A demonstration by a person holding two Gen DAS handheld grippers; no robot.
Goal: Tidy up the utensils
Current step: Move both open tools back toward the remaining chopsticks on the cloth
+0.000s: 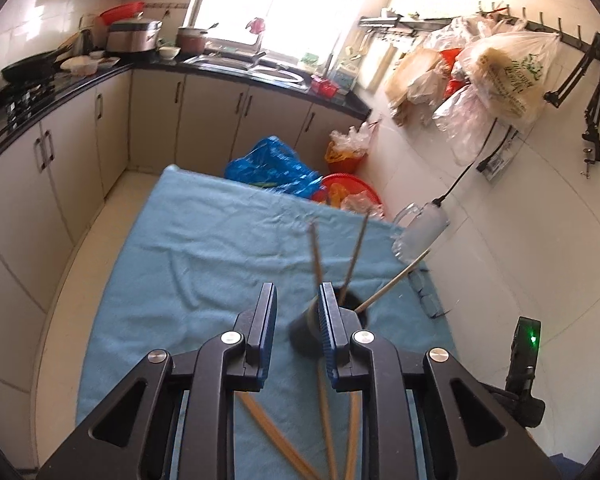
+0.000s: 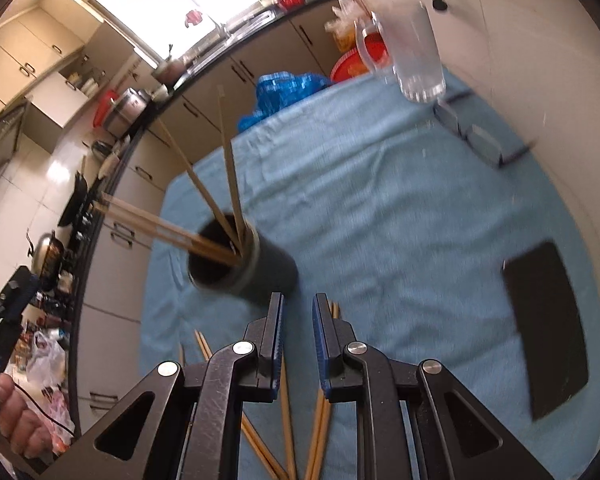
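With both claws, left (image 1: 296,312) and right (image 2: 298,320), slightly parted and empty, I must next grip loose chopsticks (image 2: 288,432) for the near black holder (image 2: 244,264).

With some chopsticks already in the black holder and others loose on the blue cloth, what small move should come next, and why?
Probably lower the right tool onto one of the loose chopsticks just beneath it. Its jaws stand slightly apart with nothing between them, several sticks lie on the cloth, and the holder stands close ahead with room inside.
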